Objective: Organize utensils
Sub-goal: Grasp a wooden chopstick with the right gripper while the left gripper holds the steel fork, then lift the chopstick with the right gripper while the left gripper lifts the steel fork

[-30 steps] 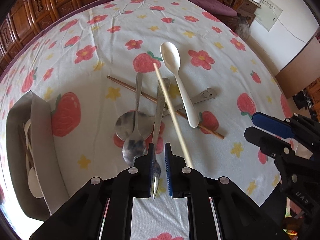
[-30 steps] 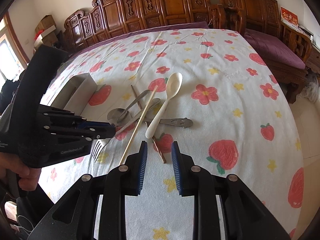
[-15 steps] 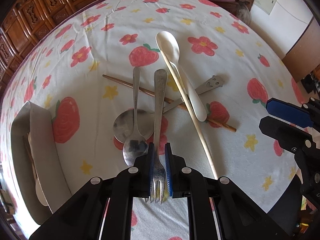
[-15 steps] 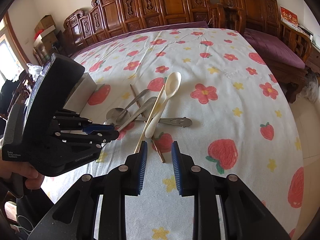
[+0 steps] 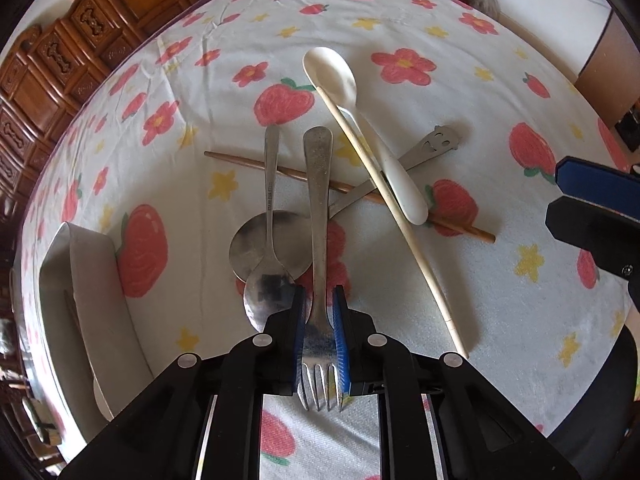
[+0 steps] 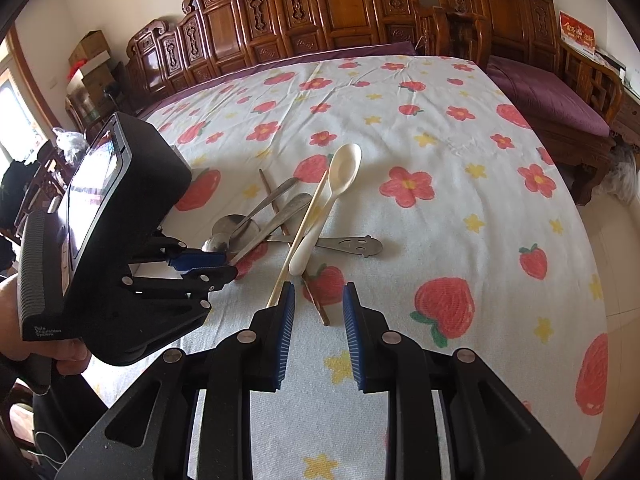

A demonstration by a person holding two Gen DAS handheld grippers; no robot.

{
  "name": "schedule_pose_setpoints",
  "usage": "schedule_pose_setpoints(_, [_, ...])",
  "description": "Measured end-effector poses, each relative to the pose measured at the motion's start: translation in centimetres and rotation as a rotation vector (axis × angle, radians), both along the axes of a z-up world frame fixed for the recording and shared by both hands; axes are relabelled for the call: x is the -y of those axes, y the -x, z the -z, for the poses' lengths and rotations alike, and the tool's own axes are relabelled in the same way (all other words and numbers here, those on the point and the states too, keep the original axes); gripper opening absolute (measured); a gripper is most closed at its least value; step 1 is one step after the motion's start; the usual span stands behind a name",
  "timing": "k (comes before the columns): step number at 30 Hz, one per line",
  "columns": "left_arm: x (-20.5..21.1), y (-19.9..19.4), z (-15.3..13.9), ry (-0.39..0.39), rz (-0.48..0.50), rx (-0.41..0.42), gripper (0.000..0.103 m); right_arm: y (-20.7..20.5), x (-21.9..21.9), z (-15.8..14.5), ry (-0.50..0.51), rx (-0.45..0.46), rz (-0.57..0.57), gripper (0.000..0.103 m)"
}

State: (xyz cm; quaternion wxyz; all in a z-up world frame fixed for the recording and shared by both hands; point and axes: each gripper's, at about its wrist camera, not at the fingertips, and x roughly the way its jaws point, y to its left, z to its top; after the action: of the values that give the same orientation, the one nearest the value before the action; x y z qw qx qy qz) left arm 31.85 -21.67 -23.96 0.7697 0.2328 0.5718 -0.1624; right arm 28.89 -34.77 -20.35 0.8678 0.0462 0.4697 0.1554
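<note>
My left gripper (image 5: 318,322) is shut on a steel fork (image 5: 318,208) near its tines, with the handle pointing away over the utensil pile. It also shows in the right wrist view (image 6: 200,266). Under the fork lie a small steel spoon (image 5: 269,240), a large steel spoon (image 5: 280,240) with a smiley handle (image 6: 352,245), a white spoon (image 5: 360,120), a pale chopstick (image 5: 400,208) and a brown chopstick (image 5: 460,226). My right gripper (image 6: 319,334) is open and empty, just in front of the pile; its fingers (image 5: 592,200) show at the right of the left wrist view.
A grey utensil tray (image 5: 96,292) stands at the left on the strawberry tablecloth (image 6: 440,140), with utensils inside. Carved wooden chairs (image 6: 320,12) line the far side of the table. The table's near edge is close below both grippers.
The fork has turned flat in my left gripper and now shows its tines. The pale chopstick has dropped from its raised tilt onto the pile. The left gripper has tilted down more.
</note>
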Motion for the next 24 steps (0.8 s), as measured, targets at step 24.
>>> schedule_pose_setpoints(24, [-3.8, 1.5, -2.3, 0.221, -0.084, 0.034, 0.0, -0.4, -2.6, 2.6, -0.005, -0.048, -0.025, 0.027])
